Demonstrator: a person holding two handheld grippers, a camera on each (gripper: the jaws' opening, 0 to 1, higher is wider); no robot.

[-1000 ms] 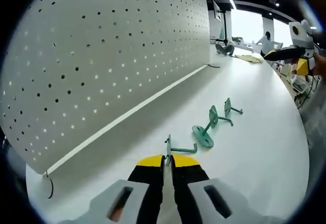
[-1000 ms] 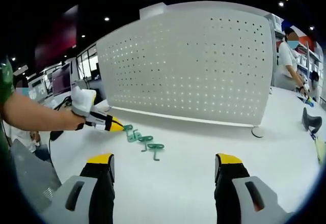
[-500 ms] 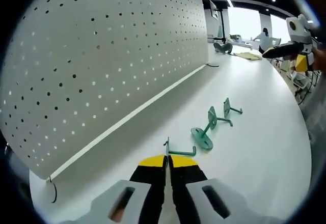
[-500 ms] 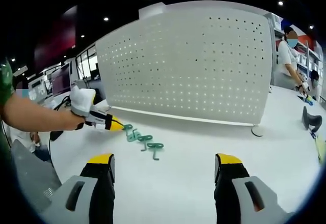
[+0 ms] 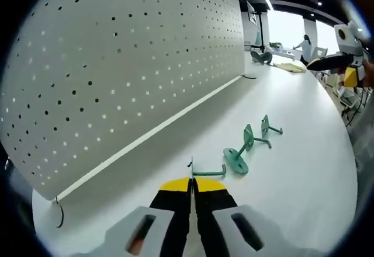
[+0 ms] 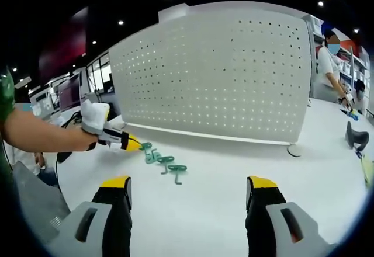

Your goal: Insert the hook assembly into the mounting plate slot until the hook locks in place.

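Four green hooks (image 5: 236,159) are lying in a row on the white desk (image 5: 304,152), with one pegboard (image 5: 117,64) standing behind them.

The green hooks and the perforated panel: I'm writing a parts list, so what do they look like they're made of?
The green hooks look like painted or coated metal: thin bent rods on flat discs, even matte teal. The perforated panel looks like white-painted sheet metal, thin, curved, with regular punched holes; plastic can't be ruled out.

Ahead of you the white table (image 6: 198,210) lies bare and open to pass over. The upright pegboard panel (image 6: 222,76) walls off the far side, and a row of green hooks (image 5: 245,146) lies near its foot.
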